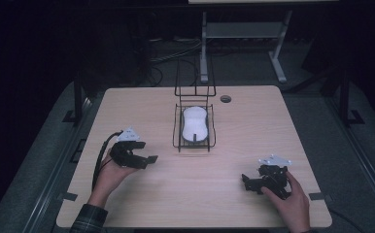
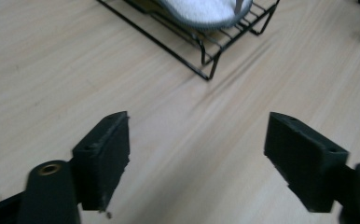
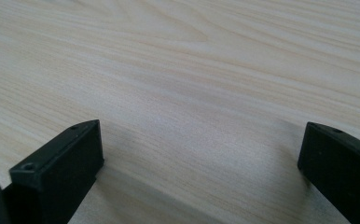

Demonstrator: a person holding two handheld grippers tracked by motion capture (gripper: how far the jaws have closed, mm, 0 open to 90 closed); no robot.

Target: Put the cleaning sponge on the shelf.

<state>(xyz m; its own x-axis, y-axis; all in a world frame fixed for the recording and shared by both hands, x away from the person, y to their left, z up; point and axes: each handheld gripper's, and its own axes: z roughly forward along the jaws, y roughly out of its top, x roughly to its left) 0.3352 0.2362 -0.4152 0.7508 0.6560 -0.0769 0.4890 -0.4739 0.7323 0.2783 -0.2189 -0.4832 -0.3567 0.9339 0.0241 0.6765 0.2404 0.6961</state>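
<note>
Your left gripper (image 1: 144, 156) hangs just short of the black wire rack (image 1: 178, 127) at mid-table, jaws spread wide and empty; your right gripper (image 1: 251, 183) rests well off the rack's near right corner, jaws likewise parted over bare wooden table (image 1: 253, 116). A white shoe (image 1: 195, 124) lies flat in the rack's lower tray, toe pointing away from you. This looks like the approach stage, nothing yet gripped. Next, you would likely bring the left jaws over the rack's near rim and close on the shoe's heel end.
</note>
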